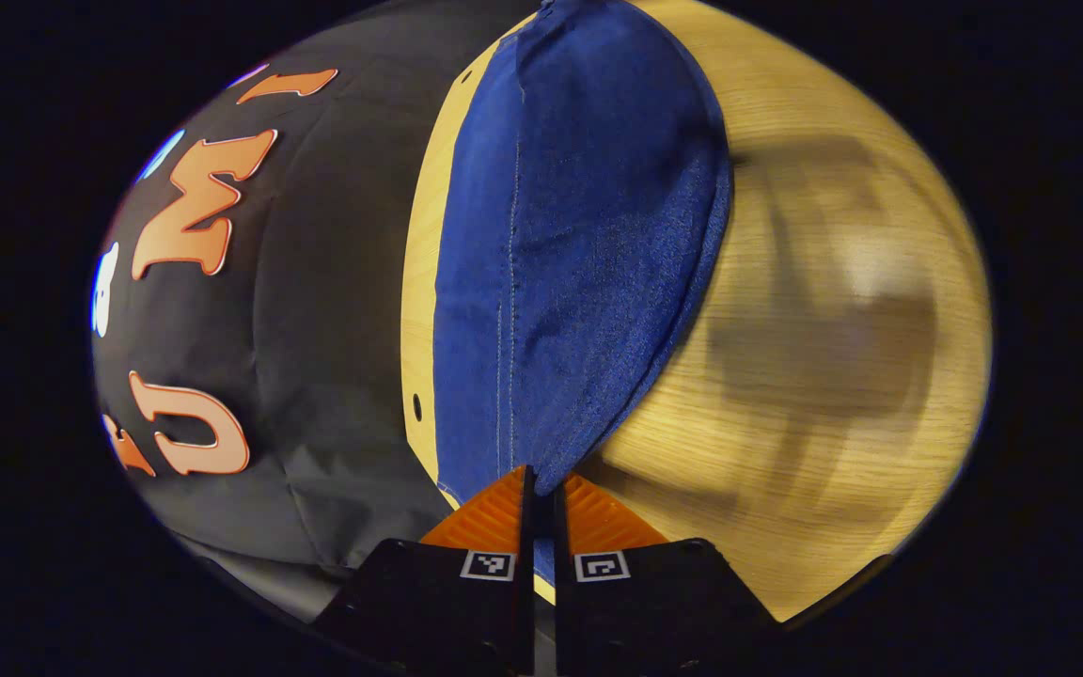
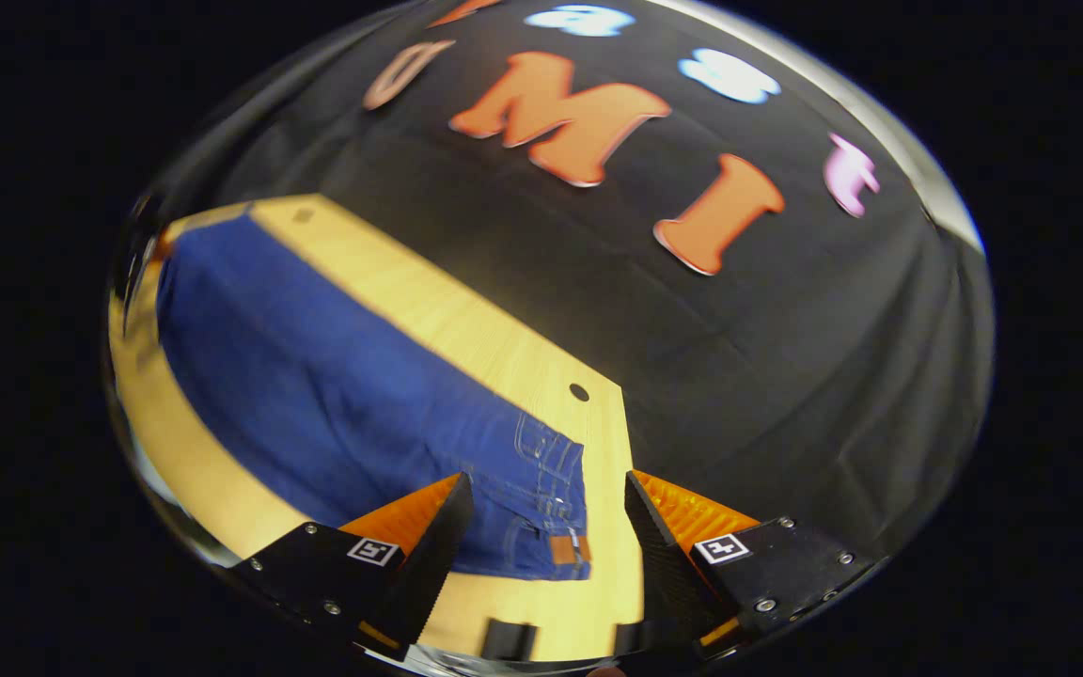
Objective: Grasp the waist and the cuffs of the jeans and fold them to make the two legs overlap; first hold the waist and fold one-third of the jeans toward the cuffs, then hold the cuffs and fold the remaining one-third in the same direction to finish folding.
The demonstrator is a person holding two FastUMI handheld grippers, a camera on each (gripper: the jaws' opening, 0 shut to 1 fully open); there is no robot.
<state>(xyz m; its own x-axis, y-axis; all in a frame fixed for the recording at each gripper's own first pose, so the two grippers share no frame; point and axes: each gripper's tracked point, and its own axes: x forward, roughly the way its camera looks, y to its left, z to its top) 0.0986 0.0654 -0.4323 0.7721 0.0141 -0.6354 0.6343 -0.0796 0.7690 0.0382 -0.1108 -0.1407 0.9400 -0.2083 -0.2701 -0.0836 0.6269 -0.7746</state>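
Left gripper (image 1: 541, 484): fingers nearly together, pinching the near end of the jeans (image 1: 579, 263).
Right gripper (image 2: 549, 498): fingers spread wide, holding nothing, above the waist end.
Jeans: lying flat along the wooden table (image 2: 466, 329), waistband (image 2: 565, 512) near its corner.

A light wooden table (image 1: 814, 235) with a fine straight grain runs through the left gripper view, its surface lit warmly and crossed by soft, blurred grey shadows on its open side. A small round hole (image 1: 416, 407) sits near its edge. Behind the table hangs a black cloth wall (image 1: 316, 282), creased and faintly glossy. In the right gripper view the same tabletop (image 2: 466, 329) ends in a cut corner beside another dark hole (image 2: 579, 392), with the cloth (image 2: 786, 376) rising behind it.
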